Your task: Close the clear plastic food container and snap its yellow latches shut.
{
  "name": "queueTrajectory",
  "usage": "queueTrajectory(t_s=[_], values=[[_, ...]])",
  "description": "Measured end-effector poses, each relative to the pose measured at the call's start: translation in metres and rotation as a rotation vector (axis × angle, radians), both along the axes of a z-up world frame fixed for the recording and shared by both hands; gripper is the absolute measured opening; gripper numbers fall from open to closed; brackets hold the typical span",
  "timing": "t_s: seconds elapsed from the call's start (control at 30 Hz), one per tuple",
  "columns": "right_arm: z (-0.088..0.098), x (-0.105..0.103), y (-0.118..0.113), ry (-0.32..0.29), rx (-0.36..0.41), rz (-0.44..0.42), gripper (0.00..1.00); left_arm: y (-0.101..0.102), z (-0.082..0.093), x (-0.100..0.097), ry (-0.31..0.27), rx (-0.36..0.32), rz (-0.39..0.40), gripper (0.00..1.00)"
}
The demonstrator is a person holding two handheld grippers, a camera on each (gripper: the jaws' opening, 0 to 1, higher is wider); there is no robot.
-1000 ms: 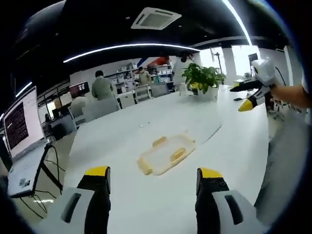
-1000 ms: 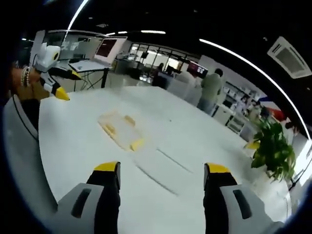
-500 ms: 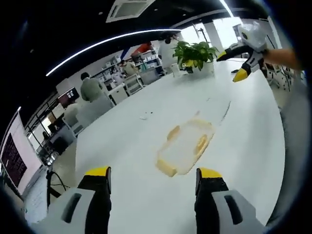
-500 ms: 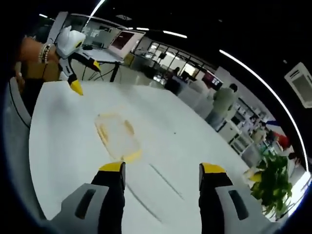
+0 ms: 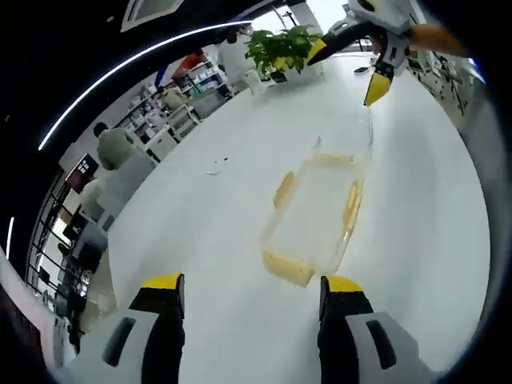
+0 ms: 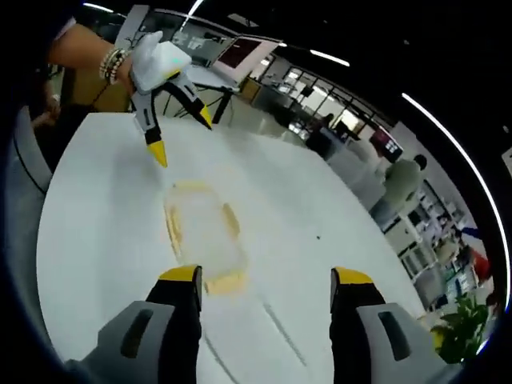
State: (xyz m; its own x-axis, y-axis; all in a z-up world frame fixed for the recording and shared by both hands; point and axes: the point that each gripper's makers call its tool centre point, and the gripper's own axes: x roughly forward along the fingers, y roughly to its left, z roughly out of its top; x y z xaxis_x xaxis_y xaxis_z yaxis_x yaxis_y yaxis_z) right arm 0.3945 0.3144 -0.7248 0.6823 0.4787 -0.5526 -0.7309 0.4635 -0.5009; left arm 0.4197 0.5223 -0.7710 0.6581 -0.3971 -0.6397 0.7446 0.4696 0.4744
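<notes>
A clear plastic food container (image 5: 316, 212) with yellow latches lies flat on the white table, just beyond my left gripper (image 5: 252, 284), which is open and holds nothing. The right gripper (image 5: 349, 67) comes in at the top right, open, above the container's far end. In the right gripper view the container (image 6: 204, 232) lies just past my open right gripper (image 6: 266, 276). The left gripper (image 6: 182, 135) hangs open over its far end, held by a hand with a bracelet. Whether the latches are snapped I cannot tell.
The white table (image 5: 200, 240) is wide and oval, its edge (image 6: 48, 208) curving close at the left. A potted plant (image 5: 280, 46) stands at its far end. Seated people and chairs (image 5: 120, 156) line the far side. A laptop on a stand (image 6: 232, 60) stands beyond the table.
Both views have tilted down and drawn closer to the container. Each gripper now appears nearer the container's far end in the other's view. Jaws stay open.
</notes>
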Motion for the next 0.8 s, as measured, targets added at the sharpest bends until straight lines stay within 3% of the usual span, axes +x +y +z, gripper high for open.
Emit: queueTrajectory(t_s=[0.2, 0.47, 0.57, 0.67, 0.8], values=[[-0.026, 0.013, 0.009, 0.057, -0.116, 0.076, 0.62, -0.002, -0.020, 0.013, 0.048, 0.134, -0.087, 0.64], [-0.056, 0.024, 0.012, 0.153, -0.206, 0.143, 0.62, -0.014, -0.039, 0.022, 0.103, 0.160, -0.145, 0.64], [-0.067, 0.022, 0.014, 0.191, -0.244, 0.181, 0.62, -0.021, -0.045, 0.018, 0.158, 0.141, -0.171, 0.66], [-0.076, 0.023, 0.013, 0.227, -0.267, 0.193, 0.61, -0.021, -0.044, 0.023, 0.131, 0.176, -0.200, 0.66], [-0.090, 0.023, 0.007, 0.292, -0.292, 0.195, 0.62, -0.022, -0.049, 0.022, 0.168, 0.185, -0.221, 0.66]])
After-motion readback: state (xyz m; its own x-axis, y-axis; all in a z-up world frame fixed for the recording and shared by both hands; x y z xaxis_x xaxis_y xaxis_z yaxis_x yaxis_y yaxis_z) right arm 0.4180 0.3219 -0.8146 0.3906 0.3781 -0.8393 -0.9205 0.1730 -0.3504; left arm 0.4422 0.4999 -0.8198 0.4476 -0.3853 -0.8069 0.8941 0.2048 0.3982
